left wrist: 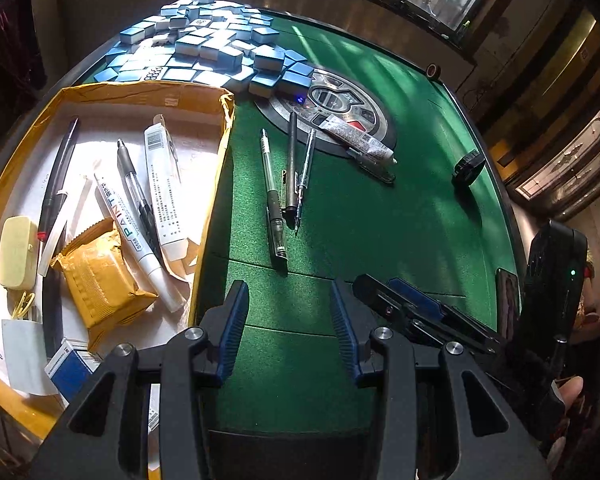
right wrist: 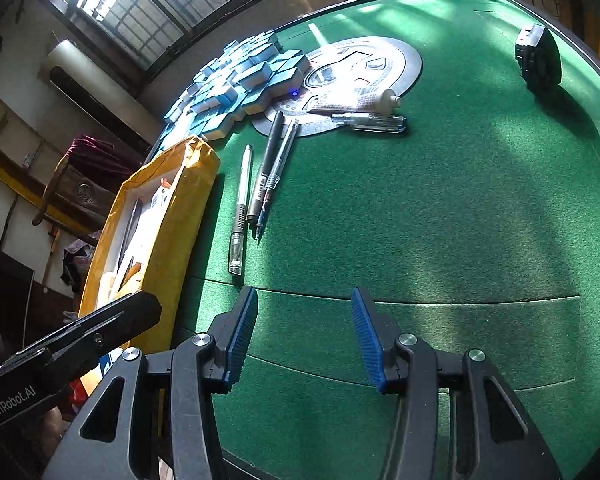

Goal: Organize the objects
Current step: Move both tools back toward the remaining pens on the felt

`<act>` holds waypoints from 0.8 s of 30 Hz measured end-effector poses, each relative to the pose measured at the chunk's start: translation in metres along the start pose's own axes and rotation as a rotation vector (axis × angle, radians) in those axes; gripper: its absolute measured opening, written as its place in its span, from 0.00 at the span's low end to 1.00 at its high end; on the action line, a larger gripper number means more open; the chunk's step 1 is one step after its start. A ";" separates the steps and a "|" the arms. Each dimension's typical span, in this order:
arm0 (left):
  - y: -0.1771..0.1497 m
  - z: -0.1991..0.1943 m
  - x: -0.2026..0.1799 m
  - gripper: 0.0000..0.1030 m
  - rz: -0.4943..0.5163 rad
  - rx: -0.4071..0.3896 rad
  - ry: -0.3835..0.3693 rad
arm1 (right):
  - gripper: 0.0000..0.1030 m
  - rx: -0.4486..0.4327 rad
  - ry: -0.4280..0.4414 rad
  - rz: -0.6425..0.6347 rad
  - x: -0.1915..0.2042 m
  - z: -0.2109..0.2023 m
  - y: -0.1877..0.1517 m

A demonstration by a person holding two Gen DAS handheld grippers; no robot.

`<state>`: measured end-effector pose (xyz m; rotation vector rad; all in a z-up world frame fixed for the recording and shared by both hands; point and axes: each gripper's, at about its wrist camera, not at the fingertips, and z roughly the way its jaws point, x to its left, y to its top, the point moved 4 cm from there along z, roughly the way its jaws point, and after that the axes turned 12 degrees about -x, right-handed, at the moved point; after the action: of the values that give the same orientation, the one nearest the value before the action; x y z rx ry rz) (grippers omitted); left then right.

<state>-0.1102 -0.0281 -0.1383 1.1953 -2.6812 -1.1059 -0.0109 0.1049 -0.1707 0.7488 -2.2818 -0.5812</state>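
A yellow cardboard box (left wrist: 220, 160) on the left of the green table (left wrist: 380, 220) holds pens, a white paint marker (left wrist: 128, 232), a white tube (left wrist: 162, 184), a yellow packet (left wrist: 100, 280) and a cream case (left wrist: 18, 252). Three pens lie on the felt: a clear one (left wrist: 272, 196), a dark one (left wrist: 291, 168) and a thin one (left wrist: 304, 180). A white tube (left wrist: 360, 140) and another pen (left wrist: 374, 168) lie by the centre disc. My left gripper (left wrist: 288, 324) is open and empty above the near felt. My right gripper (right wrist: 304, 332) is open and empty; the pens (right wrist: 240, 208) and the box (right wrist: 172, 216) lie ahead to its left.
A pile of blue mahjong tiles (left wrist: 204, 48) covers the far left of the table. A silver control disc (left wrist: 332, 108) sits at the centre. A black round object (left wrist: 468, 166) and a small tape roll (left wrist: 433, 71) are near the right edge. The right gripper shows at lower right (left wrist: 420, 308).
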 end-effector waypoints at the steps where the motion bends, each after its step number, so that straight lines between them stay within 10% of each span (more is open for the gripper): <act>1: 0.000 0.001 -0.001 0.38 0.005 0.003 0.003 | 0.42 -0.002 -0.007 0.004 -0.003 0.000 0.000; 24: 0.016 0.065 -0.023 0.37 0.159 0.070 0.073 | 0.42 -0.015 -0.033 0.030 -0.022 0.002 0.009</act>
<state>-0.1224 0.0336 -0.1716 0.9891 -2.7240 -0.9363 -0.0021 0.1261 -0.1764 0.7015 -2.3127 -0.5999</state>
